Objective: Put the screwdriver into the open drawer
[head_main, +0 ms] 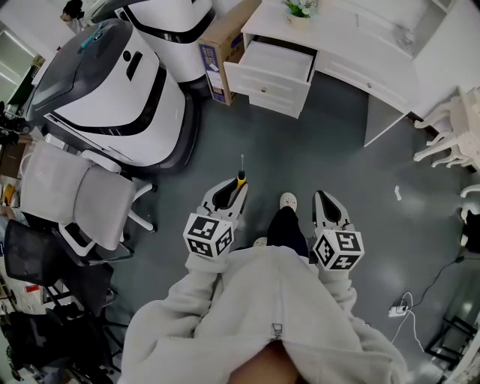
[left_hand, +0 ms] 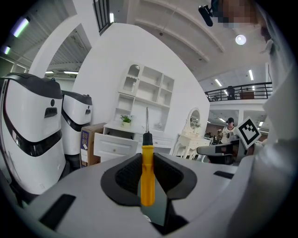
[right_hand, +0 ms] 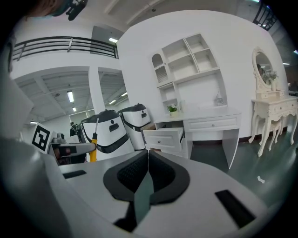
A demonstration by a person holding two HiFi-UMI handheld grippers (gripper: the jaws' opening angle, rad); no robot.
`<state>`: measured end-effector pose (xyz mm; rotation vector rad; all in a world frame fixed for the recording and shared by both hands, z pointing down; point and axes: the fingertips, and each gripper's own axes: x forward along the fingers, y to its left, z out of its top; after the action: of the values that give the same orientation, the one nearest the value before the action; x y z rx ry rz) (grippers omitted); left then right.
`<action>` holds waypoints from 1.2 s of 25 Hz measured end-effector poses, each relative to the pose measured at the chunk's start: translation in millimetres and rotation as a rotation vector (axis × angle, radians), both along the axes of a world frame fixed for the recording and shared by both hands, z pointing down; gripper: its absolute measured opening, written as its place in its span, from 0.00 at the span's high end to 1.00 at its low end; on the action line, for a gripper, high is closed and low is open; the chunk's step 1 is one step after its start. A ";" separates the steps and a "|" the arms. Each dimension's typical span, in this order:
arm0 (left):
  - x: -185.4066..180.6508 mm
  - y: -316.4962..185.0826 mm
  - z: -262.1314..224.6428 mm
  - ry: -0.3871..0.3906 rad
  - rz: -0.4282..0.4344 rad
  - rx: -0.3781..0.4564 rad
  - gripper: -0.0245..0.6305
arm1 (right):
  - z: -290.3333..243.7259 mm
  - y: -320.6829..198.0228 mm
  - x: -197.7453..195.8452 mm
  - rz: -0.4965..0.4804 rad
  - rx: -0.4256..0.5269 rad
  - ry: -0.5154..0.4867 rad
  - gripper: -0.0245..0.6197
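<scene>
The left gripper [left_hand: 147, 157] clamps the yellow-handled metal screwdriver [left_hand: 147, 179], its shaft pointing straight ahead at the open white drawer [left_hand: 113, 145], well apart. The right gripper [right_hand: 148, 155] is closed and empty.

no readable text, blue label [head_main: 208, 72] on cardboard box [head_main: 234, 31] perhaps printed, too small

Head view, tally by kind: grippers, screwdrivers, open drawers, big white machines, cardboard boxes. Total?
Grippers: 2 (left gripper, right gripper)
Screwdriver: 1, clamped in the left gripper
Open drawer: 1
Big white machines: 2
Cardboard box: 1
Total: 7
</scene>
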<state>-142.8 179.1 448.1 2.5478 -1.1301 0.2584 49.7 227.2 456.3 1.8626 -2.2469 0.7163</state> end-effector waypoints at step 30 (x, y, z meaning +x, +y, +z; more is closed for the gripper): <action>94.5 -174.6 -14.9 0.026 -0.078 0.041 0.83 | -11.9 -209.6 83.5 -0.130 0.029 -0.016 0.91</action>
<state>-48.3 4.4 433.1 2.5281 -1.2334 0.1834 133.1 17.6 444.4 1.7096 -2.3737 0.6834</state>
